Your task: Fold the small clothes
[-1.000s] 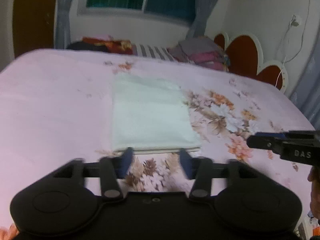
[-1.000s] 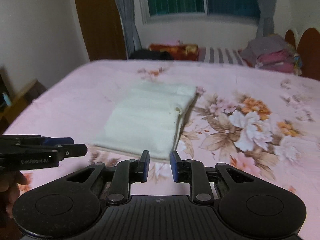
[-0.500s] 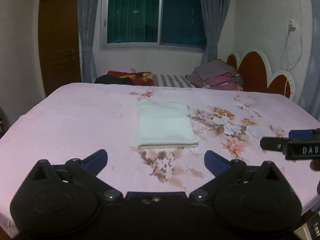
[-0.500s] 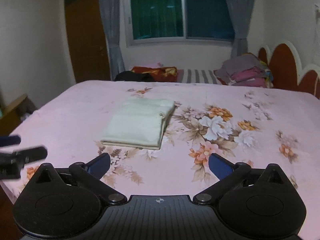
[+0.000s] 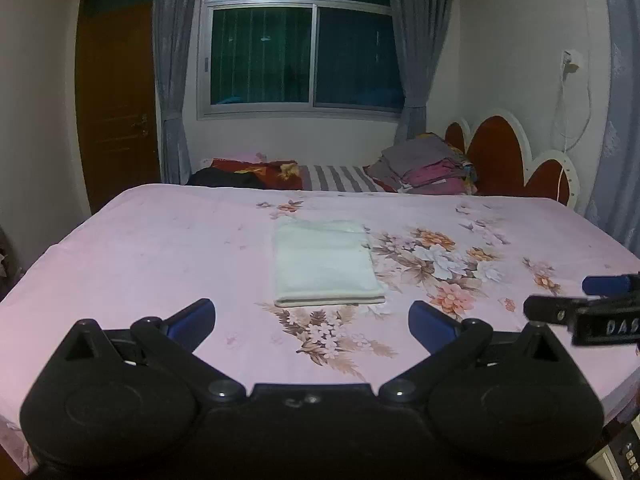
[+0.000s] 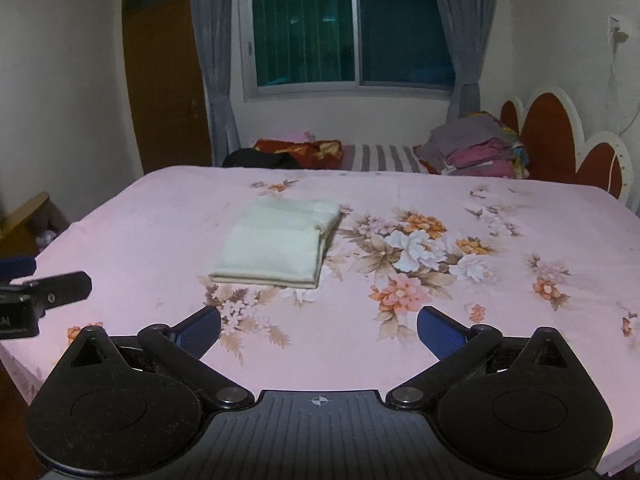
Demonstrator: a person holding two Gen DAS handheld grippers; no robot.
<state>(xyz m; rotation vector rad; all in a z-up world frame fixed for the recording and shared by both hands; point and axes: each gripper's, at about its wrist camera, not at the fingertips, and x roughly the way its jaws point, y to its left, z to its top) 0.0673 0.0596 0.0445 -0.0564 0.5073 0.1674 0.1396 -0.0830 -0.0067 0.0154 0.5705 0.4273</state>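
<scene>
A pale cream cloth [image 5: 324, 264] lies folded into a neat rectangle on the pink floral bedsheet [image 5: 160, 264]; it also shows in the right wrist view [image 6: 276, 246]. My left gripper [image 5: 312, 322] is open and empty, held back from the cloth's near edge. My right gripper [image 6: 319, 330] is open and empty, also back from the cloth and to its right. The right gripper shows at the right edge of the left wrist view [image 5: 580, 308]. The left gripper shows at the left edge of the right wrist view [image 6: 44, 292].
A pile of folded clothes [image 5: 428, 170] and dark and red bedding [image 5: 256, 172] lie at the far side of the bed. A red scalloped headboard [image 5: 516, 160] stands at the right. A brown door [image 5: 116, 100] and a curtained window [image 5: 304, 40] are behind.
Both grippers have opened wide and pulled back and up from the folded cloth. The cloth stays flat on the bed and now looks farther away.
</scene>
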